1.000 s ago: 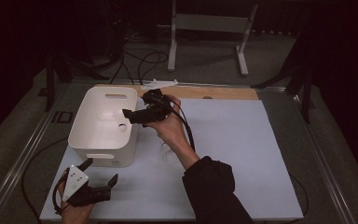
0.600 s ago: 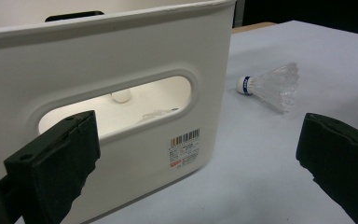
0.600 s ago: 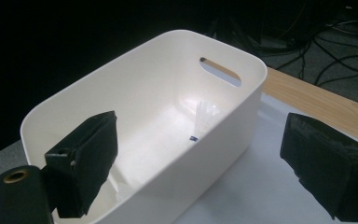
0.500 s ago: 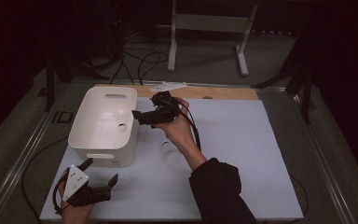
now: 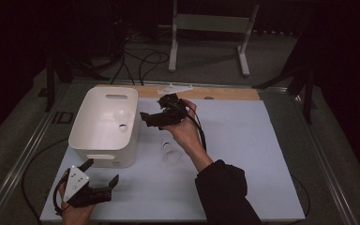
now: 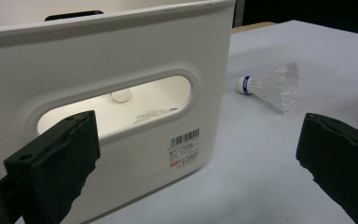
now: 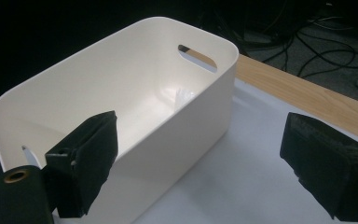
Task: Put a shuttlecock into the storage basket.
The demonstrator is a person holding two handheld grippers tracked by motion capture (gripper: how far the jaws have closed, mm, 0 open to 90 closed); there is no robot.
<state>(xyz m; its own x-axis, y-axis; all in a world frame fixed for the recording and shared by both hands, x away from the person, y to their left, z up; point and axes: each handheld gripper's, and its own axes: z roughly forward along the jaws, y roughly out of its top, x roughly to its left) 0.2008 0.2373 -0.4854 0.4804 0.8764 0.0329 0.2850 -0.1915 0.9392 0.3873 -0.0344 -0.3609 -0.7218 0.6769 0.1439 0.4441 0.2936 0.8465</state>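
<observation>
High view shows two grippers, one white bin and two shuttlecocks on a single table. At the near left corner the left gripper [image 5: 102, 179] is held low over the white sheet [image 5: 243, 154], its jaws spread apart with nothing between them, just in front of the bin's near wall. One white bin [image 5: 104, 125] stands upright on the left part of the sheet, with a handle slot in each end wall. Inside it one shuttlecock [image 5: 121, 123] is seen lying on the floor of the bin, and its white cork is also visible through the near slot in the left gripper view. Just right of the bin, the right gripper [image 5: 146, 118] is held above the sheet, beside the bin's right rim, its jaws wide apart and empty. A second shuttlecock [image 5: 170, 152] is seen lying on its side on the sheet below that hand, near the bin but not touching it. A wooden strip [image 5: 225, 93] is seen along the far edge of the table. Beyond it lie a grey floor, loose black cables and a white metal stand [image 5: 211, 28] in a dark room.
</observation>
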